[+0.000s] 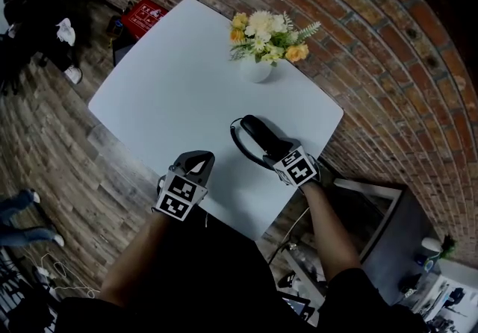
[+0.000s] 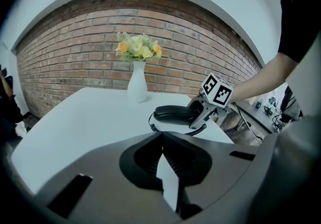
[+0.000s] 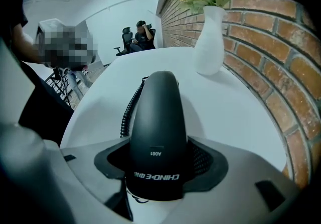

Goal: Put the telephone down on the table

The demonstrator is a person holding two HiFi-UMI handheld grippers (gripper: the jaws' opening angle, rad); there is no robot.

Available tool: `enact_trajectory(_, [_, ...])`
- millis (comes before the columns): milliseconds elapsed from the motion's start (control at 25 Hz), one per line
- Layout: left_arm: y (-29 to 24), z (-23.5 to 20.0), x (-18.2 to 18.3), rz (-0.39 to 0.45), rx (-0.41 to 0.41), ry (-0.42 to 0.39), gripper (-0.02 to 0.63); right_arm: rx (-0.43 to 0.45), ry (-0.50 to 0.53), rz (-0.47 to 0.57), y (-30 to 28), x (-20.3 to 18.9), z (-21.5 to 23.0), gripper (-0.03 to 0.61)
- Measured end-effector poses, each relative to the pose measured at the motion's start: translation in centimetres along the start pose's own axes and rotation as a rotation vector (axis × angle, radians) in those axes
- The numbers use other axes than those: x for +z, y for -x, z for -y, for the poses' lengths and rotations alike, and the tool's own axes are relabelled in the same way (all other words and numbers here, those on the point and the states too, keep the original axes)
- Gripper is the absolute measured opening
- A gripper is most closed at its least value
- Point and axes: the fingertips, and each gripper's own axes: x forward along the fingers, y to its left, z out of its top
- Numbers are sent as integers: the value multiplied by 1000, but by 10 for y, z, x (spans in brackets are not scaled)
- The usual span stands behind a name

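Right gripper view — smooth, rounded telephone [image 3: 156,117] in right tongs [image 3: 157,163]

Dim, even light (fisheye bending at edges), soft shadows.

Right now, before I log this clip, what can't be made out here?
- Telephone underside: hidden by its own body in the right gripper view, so contact with the table is unclear.
- Coiled cord far end: passes behind the telephone, right gripper view.
- Red item beyond the table: print too small, head view.
- Jaws of the right gripper: inner faces covered by the telephone, right gripper view.
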Motion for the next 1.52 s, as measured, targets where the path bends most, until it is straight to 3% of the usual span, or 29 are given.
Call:
enact_trajectory(520, [-10,-5,3,-14,-11,-7,14,-10,80,-44,-6,4,10,296])
enact_trajectory(960, [-9,-4,0,-20,-12,-15,14,2,82,-63,-10,3,9,296])
enact_trajectory(1280, [-1,-2,0,-18,-7,-34,14,-42,30,-10,6,-3,10,314])
enact_trajectory(1520, [7,2,3,-3,-8,-47,14,-124,-75,136,44,5,14,316])
